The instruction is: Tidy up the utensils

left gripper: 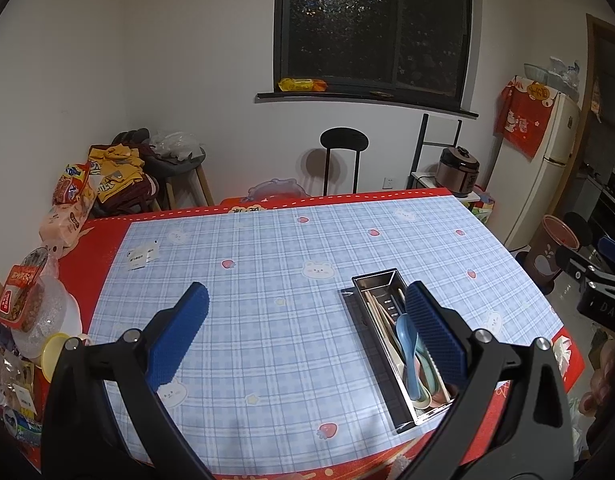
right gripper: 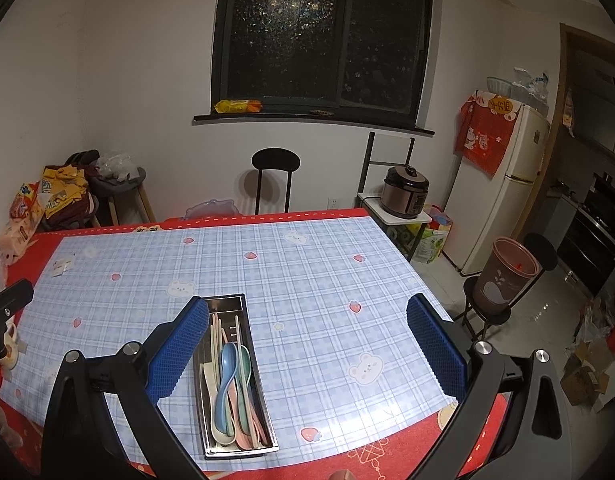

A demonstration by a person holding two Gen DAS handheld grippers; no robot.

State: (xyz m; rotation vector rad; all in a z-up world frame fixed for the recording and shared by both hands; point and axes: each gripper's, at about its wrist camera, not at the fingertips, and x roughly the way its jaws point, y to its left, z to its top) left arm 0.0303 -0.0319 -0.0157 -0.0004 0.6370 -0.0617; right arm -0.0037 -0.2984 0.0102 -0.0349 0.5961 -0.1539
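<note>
Utensils [right gripper: 233, 392] lay in a tray [right gripper: 263, 384] between both spread, empty tongs: left [left gripper: 307, 332], right [right gripper: 307, 340]; mat [right gripper: 307, 280] around unobstructed.

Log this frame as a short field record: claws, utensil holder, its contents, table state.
left claw: open, empty, above the table
right claw: open, empty, above the table
metal tray: on the checked mat, near the front edge
tray contents: blue spoon, green spoon, pink and cream spoons, chopsticks
loose utensils on mat: none visible
table's left edge: snack bags and containers
</note>
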